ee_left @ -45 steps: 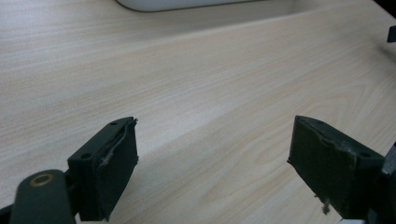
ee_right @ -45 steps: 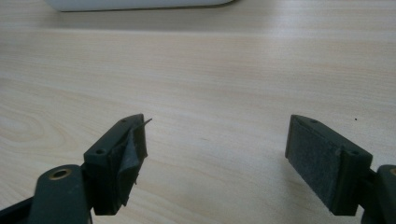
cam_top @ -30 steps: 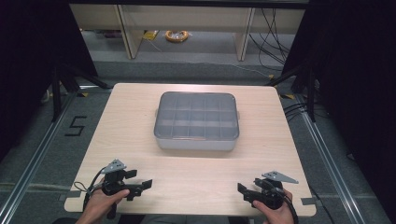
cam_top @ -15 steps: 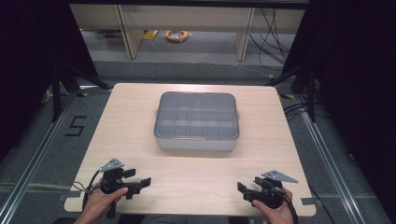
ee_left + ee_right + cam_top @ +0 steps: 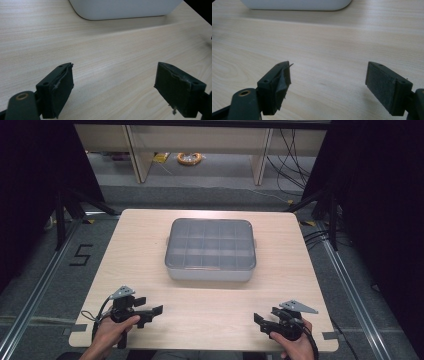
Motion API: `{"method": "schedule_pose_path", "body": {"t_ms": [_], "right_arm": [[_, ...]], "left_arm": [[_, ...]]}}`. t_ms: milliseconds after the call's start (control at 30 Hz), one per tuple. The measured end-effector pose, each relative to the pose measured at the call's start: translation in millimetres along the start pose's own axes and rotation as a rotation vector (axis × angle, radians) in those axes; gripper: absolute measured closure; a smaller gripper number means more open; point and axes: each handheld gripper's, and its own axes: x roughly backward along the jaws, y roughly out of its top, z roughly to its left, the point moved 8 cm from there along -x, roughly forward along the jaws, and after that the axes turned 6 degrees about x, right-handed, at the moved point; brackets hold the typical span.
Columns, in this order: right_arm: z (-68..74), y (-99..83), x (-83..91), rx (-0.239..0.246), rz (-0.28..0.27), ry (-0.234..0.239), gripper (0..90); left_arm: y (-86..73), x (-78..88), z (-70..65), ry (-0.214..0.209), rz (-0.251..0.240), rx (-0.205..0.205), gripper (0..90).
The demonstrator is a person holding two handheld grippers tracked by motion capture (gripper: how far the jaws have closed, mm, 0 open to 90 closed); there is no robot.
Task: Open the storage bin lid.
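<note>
Looking at: your two grippers parked near the front edge of the table [image 5: 150, 227], with the box out ahead of them.

Left gripper [image 5: 150, 312]: you've got it in your left hand [image 5: 112, 330] at the front left corner, low over the wood. Its jaws are spread wide, and bare table shows between them in the left gripper view. Nothing is held.

Right gripper [image 5: 264, 320]: sits in your right hand [image 5: 292, 345] at the front right corner, also low. The gap is just as wide, with plain wood grain between the pads [image 5: 384, 87] in the right gripper view. Nothing is held here either.

Pads: the left-side pad [image 5: 280, 86] in the right gripper view looks a bit frayed, with its lining peeling at the edge. The one [image 5: 61, 92] in the left gripper view is scuffed too.

Box [image 5: 211, 249]: a grey compartment box with a see-through lid, flat in the middle of the table, lid on. You can see the grid of cells through the top, but I can't tell what's in them.

Box vs grippers: well apart from both and roughly centred between them. Each gripper view catches its pale rounded wall [image 5: 125, 10] at the top of the frame.

Table: light wood, bare between the box and your hands.

Background: shelving and a coil of yellow cable [image 5: 190, 158] on the floor beyond the far edge.
</note>
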Motion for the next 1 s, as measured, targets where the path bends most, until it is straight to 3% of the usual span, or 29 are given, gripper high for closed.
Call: {"method": "schedule_pose_path", "body": {"t_ms": [67,133,300,333,400,467,567,633,667,833,900,933,1000], "right_arm": [[2.7,1.2,-1.3,-0.005,-0.021,0.024,21.2],[2.5,1.0,0.8,-0.015,-0.009,0.007,21.3],[3.6,9.7,-5.4,-0.032,-0.082,0.048,22.9],[5.2,11.0,-6.5,-0.045,-0.078,0.065,23.5],[3.4,12.0,-8.7,-0.043,-0.069,0.045,23.8],[2.1,18.7,-11.7,-0.060,-0.105,0.061,24.3],[7.5,27.2,-13.7,-0.123,-0.141,0.136,24.4],[8.4,30.2,-16.5,-0.143,-0.127,0.122,25.8],[2.7,32.4,-20.2,-0.097,-0.143,0.107,26.2],[-6.8,41.6,-28.9,-0.160,-0.157,0.127,28.0],[-10.3,45.2,-30.5,-0.170,-0.160,0.128,28.2],[-9.2,47.7,-30.2,-0.220,-0.153,0.143,28.3],[-10.2,53.1,-31.7,-0.275,-0.181,0.199,28.4]], "left_arm": [[1.8,0.8,-0.3,-0.002,-0.007,-0.011,14.6],[3.3,1.7,0.0,0.004,-0.008,-0.013,14.6],[27.3,-0.4,16.2,0.032,-0.052,-0.038,14.9],[31.8,-1.4,20.2,0.035,-0.055,-0.026,15.0],[35.3,-2.8,22.7,0.037,-0.064,-0.013,15.1],[42.6,-6.1,25.7,0.033,-0.066,-0.009,15.1],[47.0,-10.4,23.3,0.025,-0.066,-0.020,15.1],[49.7,-13.7,20.2,0.021,-0.066,-0.022,15.1],[50.7,-14.9,18.4,0.017,-0.063,-0.020,15.1],[59.2,-24.9,12.0,-0.003,-0.049,-0.044,15.3],[65.2,-29.4,10.4,-0.011,-0.051,-0.027,15.8],[68.3,-30.5,10.3,-0.015,-0.050,-0.020,15.8],[75.4,-31.0,9.5,-0.010,-0.054,-0.014,16.0]]}}
